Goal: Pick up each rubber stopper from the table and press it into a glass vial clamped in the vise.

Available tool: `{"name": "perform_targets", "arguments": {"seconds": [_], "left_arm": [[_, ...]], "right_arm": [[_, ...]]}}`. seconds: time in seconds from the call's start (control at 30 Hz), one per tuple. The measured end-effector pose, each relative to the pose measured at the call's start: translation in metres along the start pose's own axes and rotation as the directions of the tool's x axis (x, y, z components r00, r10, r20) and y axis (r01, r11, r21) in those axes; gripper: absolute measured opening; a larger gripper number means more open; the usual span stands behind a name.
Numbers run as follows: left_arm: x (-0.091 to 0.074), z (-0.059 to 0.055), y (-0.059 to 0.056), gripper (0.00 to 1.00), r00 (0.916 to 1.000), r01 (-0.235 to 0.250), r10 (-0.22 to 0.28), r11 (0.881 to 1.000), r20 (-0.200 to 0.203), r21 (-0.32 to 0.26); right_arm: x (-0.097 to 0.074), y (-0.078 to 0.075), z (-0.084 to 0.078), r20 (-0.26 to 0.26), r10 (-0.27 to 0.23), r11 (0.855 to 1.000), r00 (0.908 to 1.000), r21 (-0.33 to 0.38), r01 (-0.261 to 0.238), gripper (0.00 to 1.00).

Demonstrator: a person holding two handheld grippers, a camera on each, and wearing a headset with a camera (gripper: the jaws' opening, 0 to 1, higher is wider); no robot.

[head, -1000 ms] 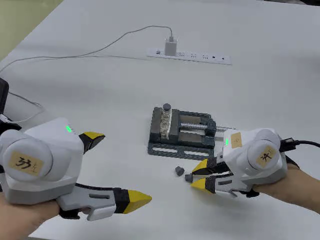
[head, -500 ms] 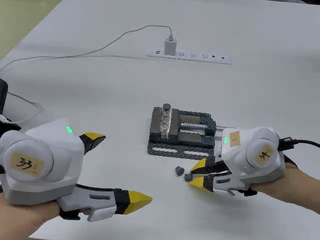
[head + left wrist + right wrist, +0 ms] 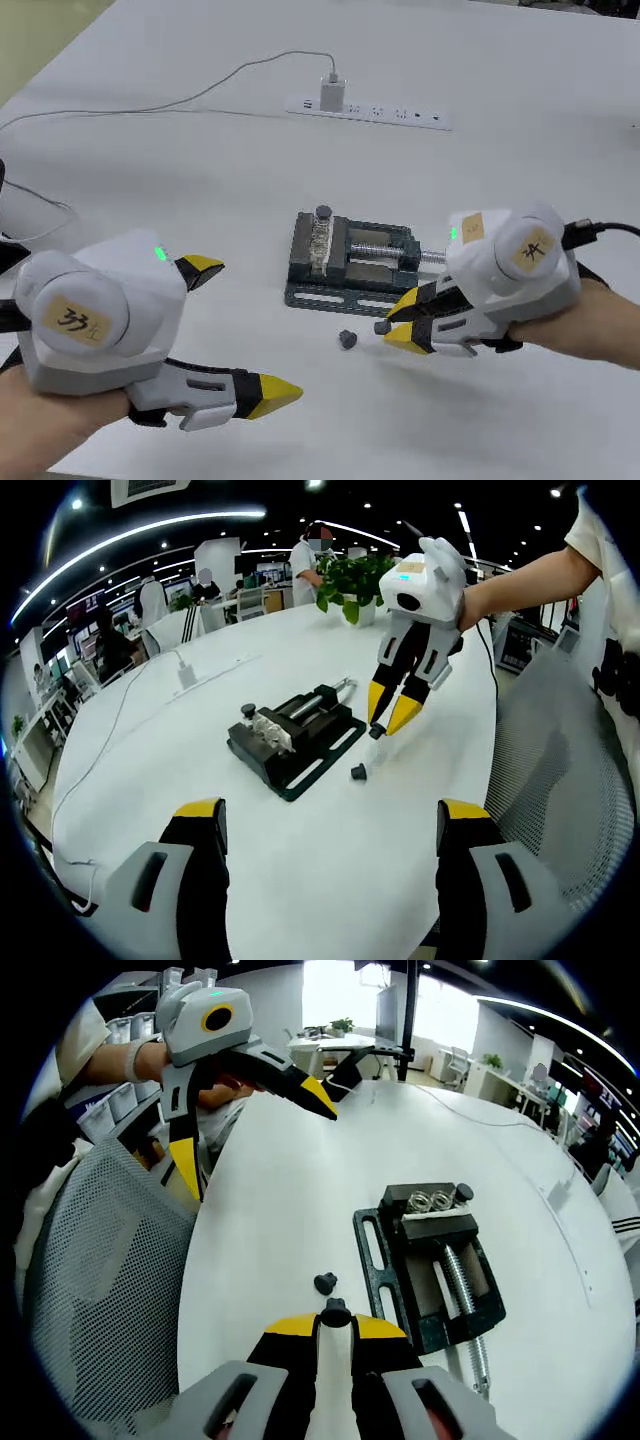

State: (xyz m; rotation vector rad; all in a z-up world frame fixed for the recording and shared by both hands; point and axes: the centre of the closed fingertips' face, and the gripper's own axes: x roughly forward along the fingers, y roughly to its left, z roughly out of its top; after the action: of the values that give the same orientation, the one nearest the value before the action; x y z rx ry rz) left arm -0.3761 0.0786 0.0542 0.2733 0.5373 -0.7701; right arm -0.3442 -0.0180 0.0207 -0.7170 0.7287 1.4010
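Note:
A dark vise (image 3: 345,268) stands mid-table and clamps a row of glass vials (image 3: 320,240); the far vial wears a grey stopper (image 3: 323,212). My right gripper (image 3: 398,322) hovers just above the table to the right of the vise front, shut on a grey rubber stopper (image 3: 382,327), which sits at the jaw tips in its own view (image 3: 335,1311). A second loose stopper (image 3: 347,339) lies on the table in front of the vise. My left gripper (image 3: 240,330) stands open at the lower left with nothing in it, well clear of the vise (image 3: 295,742).
A white power strip (image 3: 360,108) with a plugged charger and cable lies at the back of the white table (image 3: 200,180). A mesh chair (image 3: 110,1260) stands at the table's near edge. People and desks are far behind.
My right gripper has risen off the table with a stopper in its jaws and moved slightly toward the vise. The other stopper stays put; the left gripper has barely moved.

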Motion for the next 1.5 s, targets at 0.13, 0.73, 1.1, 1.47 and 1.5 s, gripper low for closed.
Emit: {"name": "perform_targets", "arguments": {"seconds": [0.13, 0.73, 1.1, 1.47, 1.5], "left_arm": [[0.007, 0.005, -0.002, 0.81, 0.9999, 0.014, -0.013, 0.998, -0.003, 0.056], [0.018, 0.028, -0.014, 0.4, 0.9974, 0.059, -0.065, 0.987, 0.031, 0.152], [0.02, 0.034, -0.026, 0.2, 0.9928, 0.102, -0.111, 0.979, 0.043, 0.176], [0.021, 0.033, -0.038, 0.1, 0.987, 0.147, -0.157, 0.97, 0.035, 0.191], [0.021, 0.033, -0.039, 0.09, 0.9865, 0.15, -0.16, 0.97, 0.035, 0.193]], "right_arm": [[-0.014, -0.002, 0.011, -0.036, 0.015, 0.999, 0.9993, -0.047, -0.017, 0.08], [-0.019, 0.019, 0.057, -0.188, 0.102, 0.948, 0.9769, -0.278, -0.153, 0.08], [-0.013, 0.04, 0.067, -0.231, 0.149, 0.916, 0.9613, -0.334, -0.223, 0.08], [-0.008, 0.045, 0.065, -0.246, 0.162, 0.909, 0.9558, -0.339, -0.241, 0.08], [-0.008, 0.046, 0.065, -0.247, 0.165, 0.908, 0.9548, -0.339, -0.245, 0.08]]}}
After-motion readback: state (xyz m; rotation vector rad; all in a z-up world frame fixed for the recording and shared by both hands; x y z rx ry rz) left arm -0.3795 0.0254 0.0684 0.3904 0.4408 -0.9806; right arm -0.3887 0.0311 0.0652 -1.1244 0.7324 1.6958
